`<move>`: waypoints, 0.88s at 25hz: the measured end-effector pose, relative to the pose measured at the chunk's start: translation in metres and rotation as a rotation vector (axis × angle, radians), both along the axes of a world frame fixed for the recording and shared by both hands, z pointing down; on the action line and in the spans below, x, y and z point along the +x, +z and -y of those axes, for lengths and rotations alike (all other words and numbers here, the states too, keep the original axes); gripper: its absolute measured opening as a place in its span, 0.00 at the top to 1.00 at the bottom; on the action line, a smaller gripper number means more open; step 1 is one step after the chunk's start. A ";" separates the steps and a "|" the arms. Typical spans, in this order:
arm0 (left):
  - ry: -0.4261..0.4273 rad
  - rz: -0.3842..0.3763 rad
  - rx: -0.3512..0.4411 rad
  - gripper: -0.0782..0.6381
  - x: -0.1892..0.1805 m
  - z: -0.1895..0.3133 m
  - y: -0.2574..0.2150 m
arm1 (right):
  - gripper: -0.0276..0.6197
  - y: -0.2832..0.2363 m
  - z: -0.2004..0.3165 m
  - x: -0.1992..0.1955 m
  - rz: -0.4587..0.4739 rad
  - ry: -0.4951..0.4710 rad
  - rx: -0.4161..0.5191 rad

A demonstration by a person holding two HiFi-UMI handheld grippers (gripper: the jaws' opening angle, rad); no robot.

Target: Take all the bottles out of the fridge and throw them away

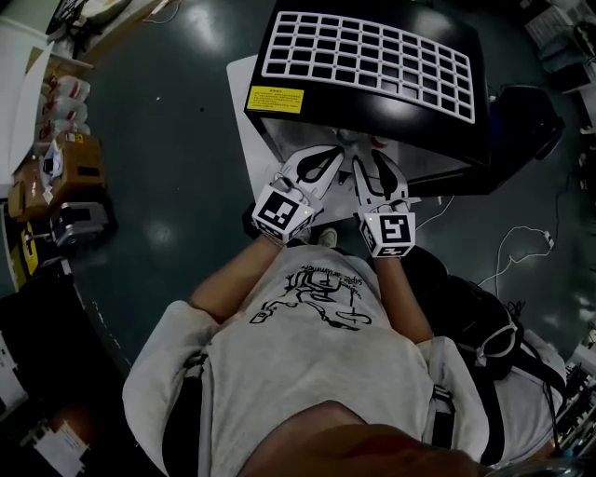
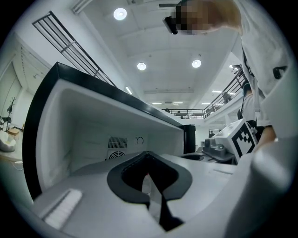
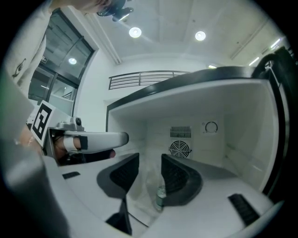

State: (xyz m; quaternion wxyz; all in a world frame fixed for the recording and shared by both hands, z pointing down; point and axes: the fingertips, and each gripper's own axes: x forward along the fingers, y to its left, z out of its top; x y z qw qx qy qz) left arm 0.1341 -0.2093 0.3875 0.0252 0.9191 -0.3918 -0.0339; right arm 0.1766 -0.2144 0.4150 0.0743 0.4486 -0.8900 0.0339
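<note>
**While the fridge (image 3: 233, 139) stands open, one bottle (image 3: 160, 197) is framed**

The right claw (image 3: 150, 160) is held wide, and the small clear bottle is seen upright between its pads (image 3: 179, 179) on the fridge floor. The left claw (image 2: 148, 155) is closed tip to tip.

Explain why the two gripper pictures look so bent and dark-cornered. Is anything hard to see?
Head view: dim, with glare patches on the glossy floor. Left gripper view: the wide-angle lens bends straight lines and blackens corners; ceiling lights flare. Right gripper view: same bending; the clear bottle between the jaws of the right gripper barely shows against the white fridge interior.
</note>
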 end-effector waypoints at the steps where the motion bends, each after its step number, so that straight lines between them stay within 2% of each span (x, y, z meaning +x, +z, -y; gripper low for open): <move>1: -0.001 0.003 0.002 0.88 0.000 0.002 0.001 | 0.77 0.002 0.002 -0.001 -0.003 0.000 -0.002; 15: -0.018 0.034 0.027 0.88 0.006 0.026 0.022 | 0.75 0.033 0.038 -0.007 -0.038 0.022 0.015; 22: -0.036 0.034 0.012 0.88 0.004 0.040 0.034 | 0.72 0.049 0.056 -0.011 -0.062 0.043 0.012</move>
